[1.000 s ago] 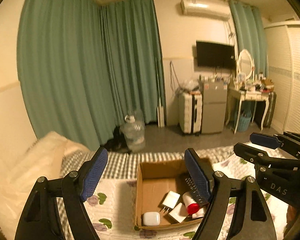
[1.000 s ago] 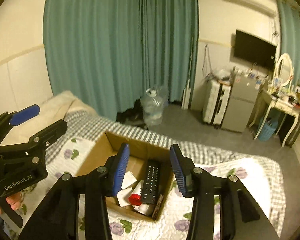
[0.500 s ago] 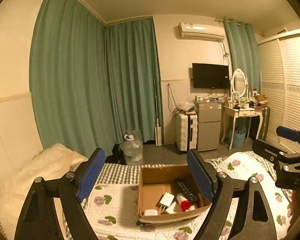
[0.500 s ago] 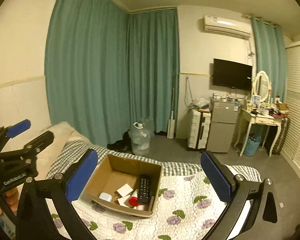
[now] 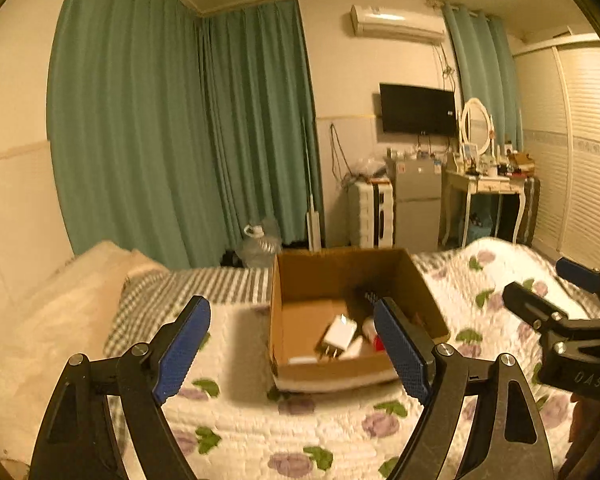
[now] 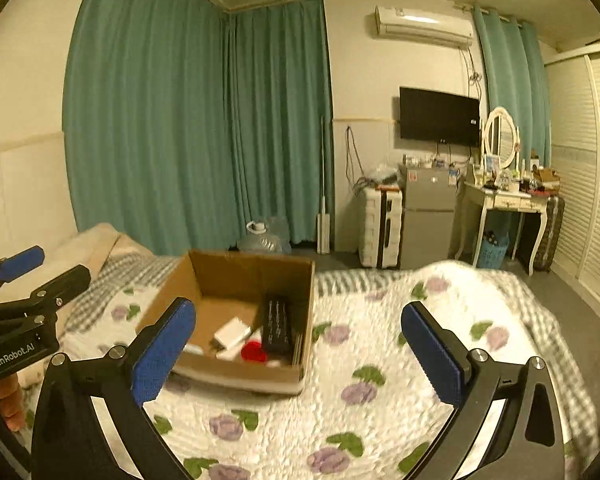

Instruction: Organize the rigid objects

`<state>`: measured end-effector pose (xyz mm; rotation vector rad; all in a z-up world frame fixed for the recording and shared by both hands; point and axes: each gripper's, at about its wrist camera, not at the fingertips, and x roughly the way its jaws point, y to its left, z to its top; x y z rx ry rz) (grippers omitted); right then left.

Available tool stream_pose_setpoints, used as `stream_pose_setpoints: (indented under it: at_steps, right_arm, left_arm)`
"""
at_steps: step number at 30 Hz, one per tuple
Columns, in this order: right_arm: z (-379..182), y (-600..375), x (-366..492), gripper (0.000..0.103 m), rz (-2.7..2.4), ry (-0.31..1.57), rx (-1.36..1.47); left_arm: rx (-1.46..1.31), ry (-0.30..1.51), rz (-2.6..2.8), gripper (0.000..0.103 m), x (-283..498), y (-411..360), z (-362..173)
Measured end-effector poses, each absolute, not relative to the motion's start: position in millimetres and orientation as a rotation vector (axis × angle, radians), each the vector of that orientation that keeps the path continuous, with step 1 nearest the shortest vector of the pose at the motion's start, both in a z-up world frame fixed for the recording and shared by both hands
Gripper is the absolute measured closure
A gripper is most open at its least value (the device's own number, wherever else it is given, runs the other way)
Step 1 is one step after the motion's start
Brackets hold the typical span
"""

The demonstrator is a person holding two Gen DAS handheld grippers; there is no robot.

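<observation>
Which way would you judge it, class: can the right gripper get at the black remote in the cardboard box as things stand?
Probably yes: the right gripper is open, the cardboard box is open-topped, and the black remote lies uncovered.

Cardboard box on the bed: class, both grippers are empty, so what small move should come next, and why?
Probably hold both back. The left gripper and right gripper are open and empty above the quilt, while the remote, white charger and red-capped item already lie inside the cardboard box; nothing loose shows on the quilt.

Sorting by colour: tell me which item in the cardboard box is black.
The remote control, long and black, against the cardboard box's right wall; the charger plug is white.
</observation>
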<state>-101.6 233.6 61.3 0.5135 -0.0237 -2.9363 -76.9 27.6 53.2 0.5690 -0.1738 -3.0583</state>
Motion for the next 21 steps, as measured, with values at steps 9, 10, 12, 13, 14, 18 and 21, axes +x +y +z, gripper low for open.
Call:
stream_pose_setpoints:
  at_steps: [9, 10, 12, 13, 14, 18, 21]
  right_arm:
    - [29, 218, -114, 0.000, -2.931, 0.023, 0.583]
    - [28, 217, -114, 0.000, -2.934, 0.026, 0.582]
    - [26, 216, -116, 0.000, -2.934, 0.020, 0.595]
    - [25, 217, -117, 0.000, -2.936, 0.013, 0.599]
    - [24, 216, -118, 0.000, -2.938, 0.015, 0.607]
    - [20, 214, -121, 0.000, -2.939, 0.026, 0.628]
    - [19, 214, -121, 0.000, -2.941, 0.024, 0.629]
  left_arm:
    - [0.656, -0.134, -3.044, 0.017, -80, 18, 25]
    - [0.660, -0.127, -3.042, 0.017, -80, 17, 23]
    - [0.666, -0.119, -3.041, 0.017, -80, 14, 22]
    - [0.667, -0.116, -3.038, 0.017, -81, 13, 21]
    - [0.667, -0.112, -3.034, 0.017, -81, 12, 21]
    - [0.668, -0.117, -3.034, 0.017, -81, 10, 20]
    - [0.666, -0.131, -3.036, 0.017, -81, 11, 20]
